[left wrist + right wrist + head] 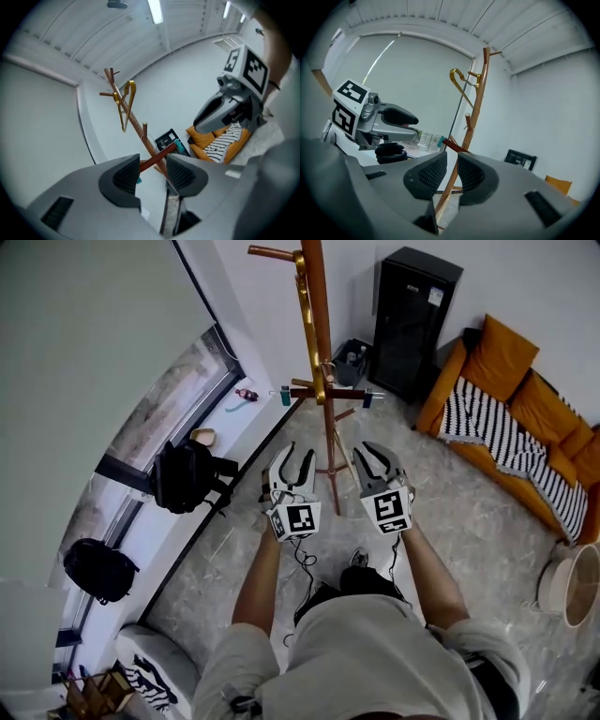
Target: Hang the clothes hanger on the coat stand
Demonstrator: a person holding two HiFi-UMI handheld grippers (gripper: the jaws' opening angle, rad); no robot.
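Head view showed the coat stand (319, 324) at 12 o'clock from both grippers, rising from the marbled floor (469, 521). The gold clothes hanger (303, 296) already hung from an upper peg, lying close along the pole, its lower end reaching down near a dark red crossbar (305, 393) with teal tips. Both gripper views agreed: the hanger dangled from a peg high on the stand, untouched.

The left gripper (298, 460) hovered below the stand with its fingers wide apart and nothing between them; the crossbar seen through the gap stood well beyond. The right gripper (367, 457), just beside it at 3 o'clock, had its fingers drawn close with a narrow gap left, also gripping nothing. Neither touched the stand or the hanger.

Judged from this, the hanging itself looked done: the hanger bore on its peg and both tools were free. What remained, at most, was drawing the grippers clear. An orange sofa (525, 418) sat off at 2 o'clock and a black backpack (183, 474) at 9 o'clock, neither involved.
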